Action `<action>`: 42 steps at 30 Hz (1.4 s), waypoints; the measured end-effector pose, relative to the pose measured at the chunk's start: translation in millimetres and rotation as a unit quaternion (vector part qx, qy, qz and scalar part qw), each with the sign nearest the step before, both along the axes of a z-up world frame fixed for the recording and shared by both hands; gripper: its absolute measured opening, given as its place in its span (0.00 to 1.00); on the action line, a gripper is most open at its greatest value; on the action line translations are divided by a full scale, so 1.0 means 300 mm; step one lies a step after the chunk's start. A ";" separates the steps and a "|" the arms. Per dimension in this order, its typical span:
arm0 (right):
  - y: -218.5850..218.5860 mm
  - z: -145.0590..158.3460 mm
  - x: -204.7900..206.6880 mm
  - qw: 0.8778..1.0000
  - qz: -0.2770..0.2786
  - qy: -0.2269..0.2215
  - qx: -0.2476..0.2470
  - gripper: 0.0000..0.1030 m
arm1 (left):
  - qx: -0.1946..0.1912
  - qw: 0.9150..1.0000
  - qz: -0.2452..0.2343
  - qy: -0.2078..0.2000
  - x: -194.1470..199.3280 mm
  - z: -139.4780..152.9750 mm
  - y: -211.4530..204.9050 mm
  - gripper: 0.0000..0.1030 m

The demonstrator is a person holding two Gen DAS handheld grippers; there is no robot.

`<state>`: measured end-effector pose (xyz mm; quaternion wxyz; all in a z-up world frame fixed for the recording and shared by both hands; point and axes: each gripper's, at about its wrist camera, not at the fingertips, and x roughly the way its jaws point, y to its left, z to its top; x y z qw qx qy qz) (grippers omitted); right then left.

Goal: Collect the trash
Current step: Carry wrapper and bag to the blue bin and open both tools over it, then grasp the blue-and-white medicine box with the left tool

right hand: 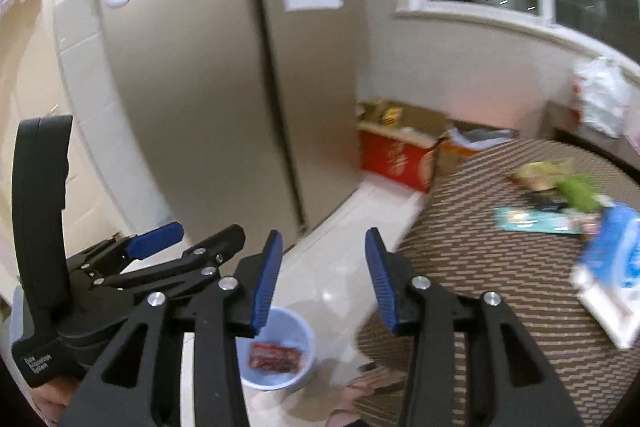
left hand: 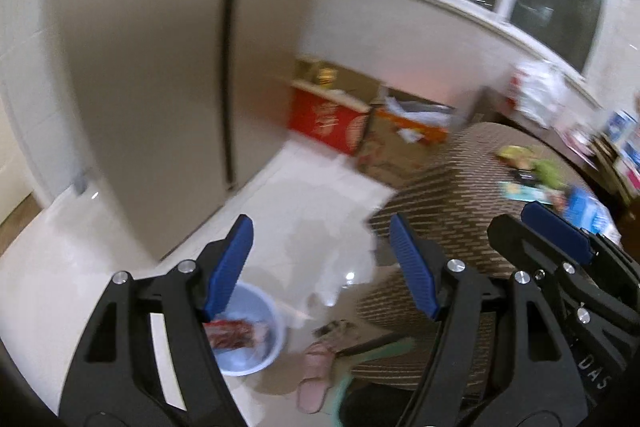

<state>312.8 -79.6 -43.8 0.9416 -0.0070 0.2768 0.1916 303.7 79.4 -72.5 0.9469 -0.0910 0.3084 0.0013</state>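
A pale blue bin stands on the white floor beside the table, with a red wrapper lying inside it. My left gripper hangs above the floor near the bin, open and empty. My right gripper is right beside it over the same spot, jaws apart with nothing between them. On the brown woven table lie a green wrapper, a yellowish bag, a teal packet and a blue and white pack.
A tall beige fridge fills the left. A red carton and an open cardboard box stand against the far wall under the window. A pink slipper lies by the table's foot. A white plastic bag sits at the back right.
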 end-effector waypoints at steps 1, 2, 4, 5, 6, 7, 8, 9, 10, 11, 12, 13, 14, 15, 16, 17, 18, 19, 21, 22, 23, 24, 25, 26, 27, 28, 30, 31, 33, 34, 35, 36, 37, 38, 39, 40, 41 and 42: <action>-0.034 0.011 -0.008 1.000 -0.009 -0.004 0.001 0.43 | 0.003 1.000 -0.013 -0.003 0.003 0.014 -0.047 0.68; -0.108 0.030 -0.025 1.000 -0.026 -0.010 0.003 0.43 | 0.008 1.000 -0.026 -0.005 0.008 0.028 -0.097 0.68; -0.199 0.044 -0.049 0.998 -0.053 -0.017 0.002 0.43 | 0.023 0.998 -0.061 -0.010 0.013 0.057 -0.224 0.68; -0.272 0.048 -0.063 0.997 -0.071 -0.020 0.001 0.43 | 0.031 0.997 -0.076 -0.011 0.012 0.062 -0.279 0.68; -0.327 0.050 -0.073 0.996 -0.085 -0.021 0.000 0.43 | 0.038 0.995 -0.090 -0.011 0.014 0.066 -0.334 0.68; -0.375 0.052 -0.088 0.995 -0.099 -0.022 -0.001 0.43 | 0.046 0.993 -0.110 -0.009 0.017 0.071 -0.406 0.68; -0.450 0.054 -0.104 0.993 -0.119 -0.024 -0.001 0.43 | 0.053 0.990 -0.127 -0.009 0.019 0.074 -0.474 0.68; -0.510 0.056 -0.121 0.991 -0.133 -0.024 -0.002 0.43 | 0.057 0.989 -0.138 -0.009 0.017 0.076 -0.514 0.68; -0.559 0.056 -0.138 0.989 -0.144 -0.024 -0.003 0.43 | 0.065 0.986 -0.155 -0.010 0.012 0.075 -0.585 0.68; -0.626 0.051 -0.157 0.986 -0.162 -0.025 -0.004 0.43 | 0.072 0.983 -0.169 -0.011 0.009 0.077 -0.641 0.68; -0.685 0.046 -0.177 0.983 -0.179 -0.025 -0.004 0.44 | 0.081 0.980 -0.182 -0.013 0.008 0.074 -0.696 0.68; -0.739 0.041 -0.193 0.981 -0.193 -0.022 -0.003 0.48 | 0.096 0.976 -0.197 -0.017 0.000 0.069 -0.753 0.68; -0.786 0.028 -0.209 0.979 -0.205 -0.021 0.001 0.50 | 0.114 0.971 -0.208 -0.019 -0.006 0.060 -0.812 0.68; -0.839 0.019 -0.224 0.975 -0.222 -0.018 0.004 0.52 | 0.128 0.968 -0.217 -0.018 -0.009 0.050 -0.863 0.68; -0.876 0.008 -0.234 0.972 -0.233 -0.015 0.007 0.52 | 0.142 0.963 -0.229 -0.016 -0.016 0.036 -0.923 0.68; -0.922 -0.005 -0.243 0.970 -0.243 -0.010 0.011 0.52 | 0.151 0.959 -0.241 -0.014 -0.021 0.024 -0.974 0.68; -0.966 -0.020 -0.254 0.967 -0.253 -0.004 0.018 0.52 | 0.158 0.956 -0.249 -0.013 -0.024 0.016 -1.006 0.68; -0.994 -0.035 -0.265 0.965 -0.261 0.000 0.022 0.52 | 0.171 0.950 -0.259 -0.011 -0.030 0.003 -1.060 0.68; -1.063 -0.067 -0.284 0.962 -0.271 0.008 0.034 0.52 | 0.195 0.943 -0.269 -0.015 -0.045 -0.014 -1.125 0.68; -1.074 -0.081 -0.294 0.961 -0.274 0.010 0.038 0.52 | 0.214 0.939 -0.267 -0.017 -0.046 -0.026 -1.161 0.68; -1.089 -0.091 -0.300 0.960 -0.277 0.012 0.043 0.52 | 0.227 0.938 -0.263 -0.018 -0.048 -0.034 -1.185 0.68; -1.101 -0.101 -0.303 0.959 -0.278 0.014 0.048 0.52 | 0.238 0.936 -0.258 -0.018 -0.039 -0.045 -1.203 0.68; -1.120 -0.112 -0.309 0.959 -0.277 0.017 0.054 0.52 | 0.248 0.936 -0.250 -0.019 -0.031 -0.054 -1.222 0.68; -1.121 -0.115 -0.311 0.959 -0.276 0.017 0.057 0.52 | 0.253 0.936 -0.244 -0.018 -0.020 -0.058 -1.228 0.68; -1.125 -0.119 -0.310 0.959 -0.275 0.018 0.059 0.52 | 0.258 0.936 -0.238 -0.015 -0.013 -0.061 -1.234 0.68; -1.136 -0.127 -0.313 0.960 -0.273 0.019 0.060 0.53 | 0.264 0.937 -0.229 -0.014 -0.007 -0.065 -1.239 0.68; -1.141 -0.132 -0.310 0.960 -0.271 0.019 0.064 0.55 | 0.267 0.936 -0.228 -0.006 -0.011 -0.069 -1.240 0.68; -1.153 -0.139 -0.312 0.960 -0.270 0.019 0.069 0.55 | 0.261 0.936 -0.236 -0.003 -0.019 -0.069 -1.224 0.68; -1.160 -0.141 -0.307 0.960 -0.270 0.020 0.077 0.55 | 0.245 0.934 -0.260 0.001 -0.040 -0.073 -1.221 0.68; -1.166 -0.143 -0.305 0.959 -0.270 0.020 0.081 0.56 | 0.246 0.933 -0.264 0.001 -0.050 -0.078 -1.227 0.68; -1.162 -0.140 -0.299 0.959 -0.269 0.022 0.081 0.57 | 0.252 0.932 -0.261 -0.002 -0.054 -0.083 -1.230 0.68; -1.165 -0.144 -0.294 0.960 -0.268 0.024 0.082 0.57 | 0.259 0.931 -0.256 -0.005 -0.050 -0.088 -1.238 0.68; -1.160 -0.140 -0.290 0.960 -0.268 0.025 0.083 0.57 | 0.267 0.932 -0.244 -0.005 -0.036 -0.093 -1.237 0.68; -1.161 -0.142 -0.287 0.960 -0.267 0.027 0.083 0.57 | 0.265 0.935 -0.237 0.001 -0.022 -0.095 -1.231 0.68; -1.159 -0.144 -0.285 0.960 -0.266 0.028 0.082 0.58 | 0.252 0.939 -0.232 0.011 -0.003 -0.094 -1.218 0.68; -1.156 -0.146 -0.283 0.960 -0.265 0.030 0.080 0.59 | 0.243 0.943 -0.228 0.018 0.012 -0.093 -1.210 0.68; -1.153 -0.148 -0.280 0.961 -0.265 0.031 0.080 0.60 | 0.235 0.946 -0.225 0.022 0.025 -0.092 -1.199 0.68; -1.153 -0.149 -0.278 0.960 -0.265 0.032 0.080 0.60 | 0.226 0.947 -0.224 0.027 0.032 -0.091 -1.190 0.68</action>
